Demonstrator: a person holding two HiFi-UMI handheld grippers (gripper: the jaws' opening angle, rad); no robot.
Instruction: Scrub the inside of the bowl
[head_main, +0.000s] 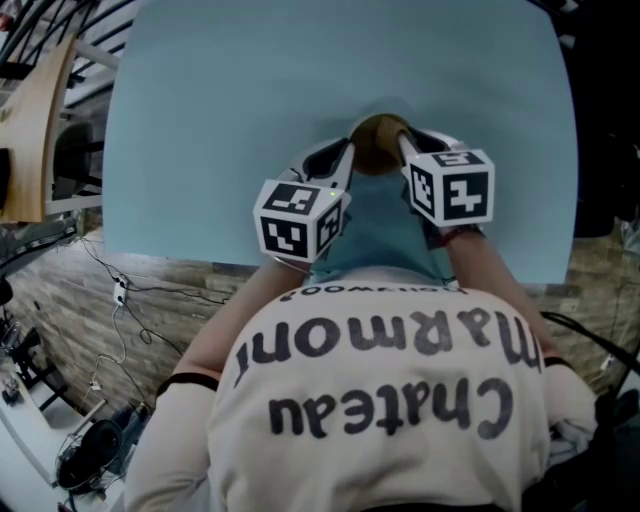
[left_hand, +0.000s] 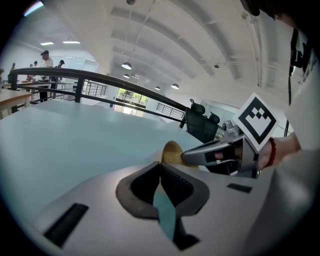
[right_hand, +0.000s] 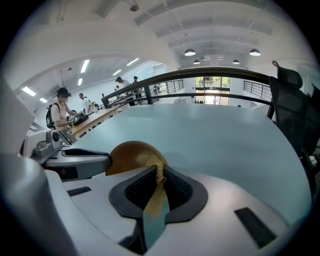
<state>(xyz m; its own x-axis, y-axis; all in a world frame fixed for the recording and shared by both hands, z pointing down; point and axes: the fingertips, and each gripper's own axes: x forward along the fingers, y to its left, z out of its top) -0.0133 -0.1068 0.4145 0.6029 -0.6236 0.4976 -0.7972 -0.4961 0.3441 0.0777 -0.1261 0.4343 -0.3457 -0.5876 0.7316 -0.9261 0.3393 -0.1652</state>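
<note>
Upper centre of head view: left gripper (head_main: 349, 152), jaws closed on rim of brown bowl (head_main: 380, 140); right gripper (head_main: 404, 147), jaws clamped on fibrous scrubber (right_hand: 159, 171), meets bowl.

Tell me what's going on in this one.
A person works over a light blue table with a tool in each hand. The right tool is shut on a straw-coloured scrubber, held against the brown bowl. The left tool is shut with its tip at the bowl's edge, apparently steadying it; whether it pinches the rim isn't clear.
</note>
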